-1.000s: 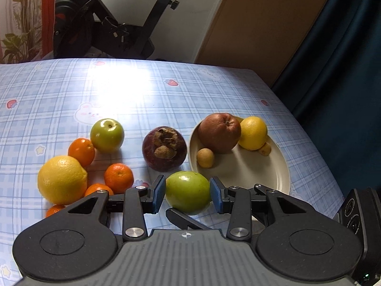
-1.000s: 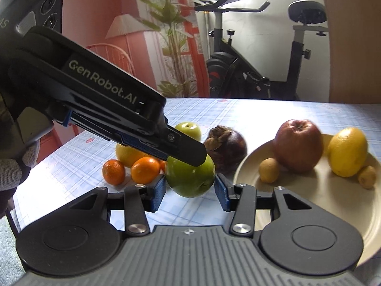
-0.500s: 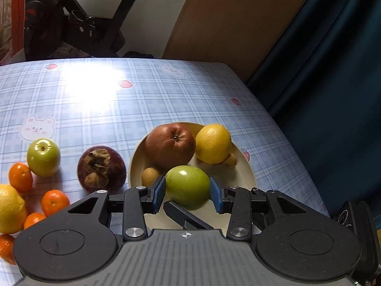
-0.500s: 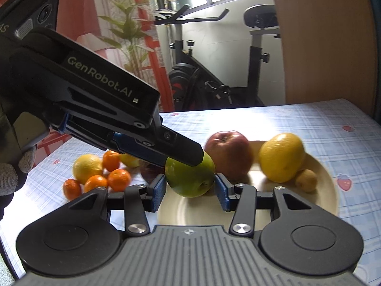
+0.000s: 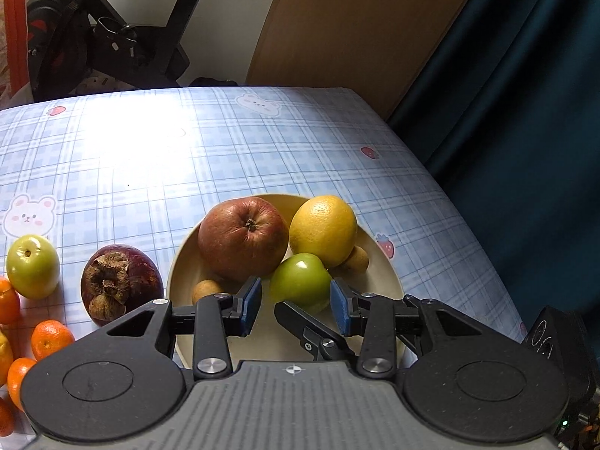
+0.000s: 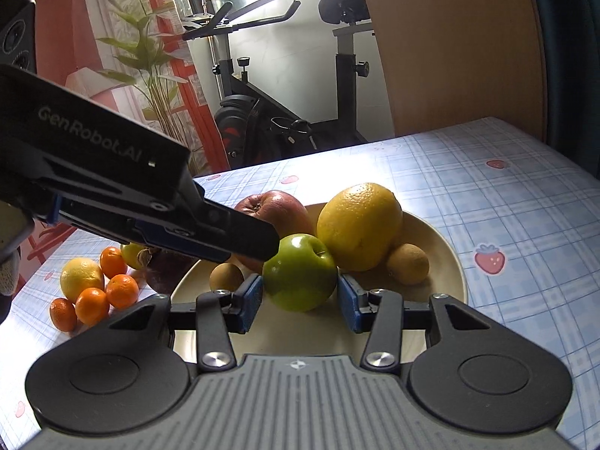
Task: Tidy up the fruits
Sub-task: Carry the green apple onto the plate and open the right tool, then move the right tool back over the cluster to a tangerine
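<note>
Going from the left: the mandarins point(image 5: 50, 337), the small green fruit point(image 5: 33, 270) and the dark purple fruit point(image 5: 122, 285) lie loose on the desk point(image 5: 225, 157), where they were a second ago. What has changed is the green apple point(image 5: 300, 281). A second ago it hung beside the purple fruit at the plate's near edge. Now it is over the plate point(image 5: 386, 281), tucked against the red apple point(image 5: 243, 242) and the yellow citrus point(image 5: 323, 229).

Both tools have travelled with it. The left tool point(image 5: 295, 302) is clamped across it (in its own view one pad shows only a sliver of gap, so I judge that hold light), and the right tool point(image 6: 300, 302) is clamped on it from the other direction, blue pads at its flanks. Neither has widened.

I cannot tell whether the apple already rests on the plate. I read this as the carry finished and the release due, with the loose fruit on the left next.
</note>
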`<action>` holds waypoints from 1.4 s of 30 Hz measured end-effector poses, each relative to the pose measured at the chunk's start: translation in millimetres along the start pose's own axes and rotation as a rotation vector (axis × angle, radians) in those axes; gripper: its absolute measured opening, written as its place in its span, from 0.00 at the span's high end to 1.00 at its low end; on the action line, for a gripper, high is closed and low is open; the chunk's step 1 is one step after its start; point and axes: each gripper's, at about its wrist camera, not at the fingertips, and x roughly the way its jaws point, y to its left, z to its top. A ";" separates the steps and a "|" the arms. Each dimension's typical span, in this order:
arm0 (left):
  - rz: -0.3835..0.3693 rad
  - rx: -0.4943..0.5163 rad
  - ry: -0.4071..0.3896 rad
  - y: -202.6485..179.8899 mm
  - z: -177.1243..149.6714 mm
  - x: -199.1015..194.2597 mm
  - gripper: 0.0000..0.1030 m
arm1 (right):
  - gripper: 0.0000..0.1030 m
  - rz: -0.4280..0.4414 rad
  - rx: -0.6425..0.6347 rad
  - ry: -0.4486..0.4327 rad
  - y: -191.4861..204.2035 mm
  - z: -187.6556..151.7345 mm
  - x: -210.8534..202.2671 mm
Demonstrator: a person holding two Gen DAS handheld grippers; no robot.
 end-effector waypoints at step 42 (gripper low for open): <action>0.272 -0.201 -0.281 151.6 -71.8 -165.2 0.59 | 0.25 -0.102 -0.170 -0.202 49.7 -13.9 -21.1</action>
